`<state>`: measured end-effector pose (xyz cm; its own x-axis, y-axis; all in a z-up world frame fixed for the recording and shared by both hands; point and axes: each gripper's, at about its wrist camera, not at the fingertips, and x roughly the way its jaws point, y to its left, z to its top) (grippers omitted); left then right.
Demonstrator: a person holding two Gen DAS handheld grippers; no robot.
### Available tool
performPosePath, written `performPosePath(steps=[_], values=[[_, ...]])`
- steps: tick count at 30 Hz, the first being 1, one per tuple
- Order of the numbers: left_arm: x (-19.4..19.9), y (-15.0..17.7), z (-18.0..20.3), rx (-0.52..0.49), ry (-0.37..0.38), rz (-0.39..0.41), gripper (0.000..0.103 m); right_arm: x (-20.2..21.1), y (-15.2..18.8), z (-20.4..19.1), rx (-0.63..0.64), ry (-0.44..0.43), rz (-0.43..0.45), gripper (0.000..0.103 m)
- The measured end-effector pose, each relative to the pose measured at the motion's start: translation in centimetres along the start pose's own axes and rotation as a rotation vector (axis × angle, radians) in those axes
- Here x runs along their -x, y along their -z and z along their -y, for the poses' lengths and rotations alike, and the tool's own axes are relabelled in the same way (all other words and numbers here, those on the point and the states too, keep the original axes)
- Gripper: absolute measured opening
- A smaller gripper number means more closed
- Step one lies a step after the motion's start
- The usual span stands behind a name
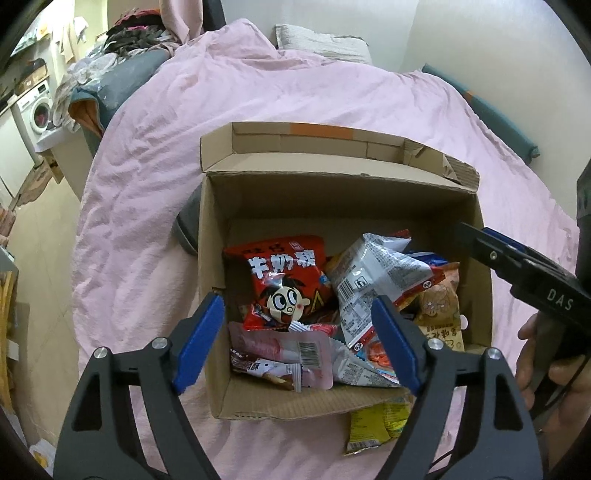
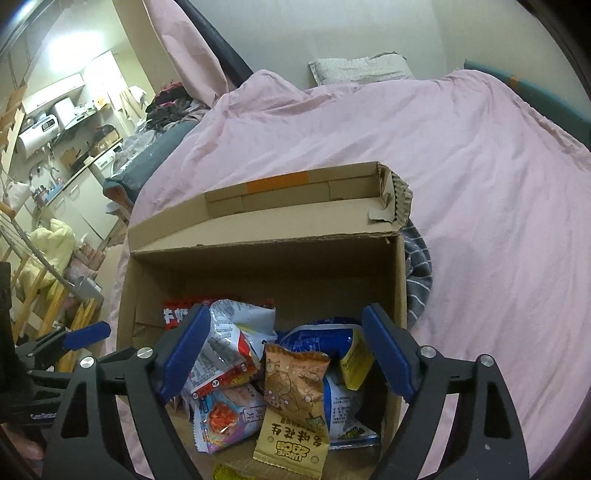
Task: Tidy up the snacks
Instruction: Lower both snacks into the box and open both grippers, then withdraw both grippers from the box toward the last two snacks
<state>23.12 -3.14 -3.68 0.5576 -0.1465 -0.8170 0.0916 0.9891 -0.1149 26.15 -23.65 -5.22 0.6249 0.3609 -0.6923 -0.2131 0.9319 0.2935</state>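
An open cardboard box [image 1: 332,192] sits on a pink duvet [image 1: 155,177] and holds several snack packets. Among them are a red packet with a cartoon face [image 1: 280,280], a silver packet [image 1: 369,273], a pink packet [image 1: 291,354] and a brown peanut packet [image 2: 295,398]. A blue packet [image 2: 317,339] lies behind the brown one. My left gripper [image 1: 295,299] hangs open over the box's near left part, holding nothing. My right gripper [image 2: 287,308] is open over the box [image 2: 258,266] too, empty. A yellow packet [image 1: 373,428] lies on the duvet outside the near wall.
A grey striped cloth [image 2: 419,280] is tucked against the box's right side. A pillow [image 2: 362,70] lies at the head of the bed. The bed's edge drops to the floor on the left, where a washing machine [image 1: 37,110] and piled clothes [image 1: 136,33] stand.
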Motion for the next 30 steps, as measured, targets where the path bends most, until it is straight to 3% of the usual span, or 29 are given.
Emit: performPosePath(steps=[22,30], values=[[2.8,1.2,-0.9,0.019,-0.025,0.044,0.080,4.1,2.5,-0.9,0.025,0.012,-0.016,0.087],[5.2,2.8,-1.3,0.028,-0.007,0.093,0.080,6.2,4.9,0.2,-0.050,0.007,-0.029,0.087]])
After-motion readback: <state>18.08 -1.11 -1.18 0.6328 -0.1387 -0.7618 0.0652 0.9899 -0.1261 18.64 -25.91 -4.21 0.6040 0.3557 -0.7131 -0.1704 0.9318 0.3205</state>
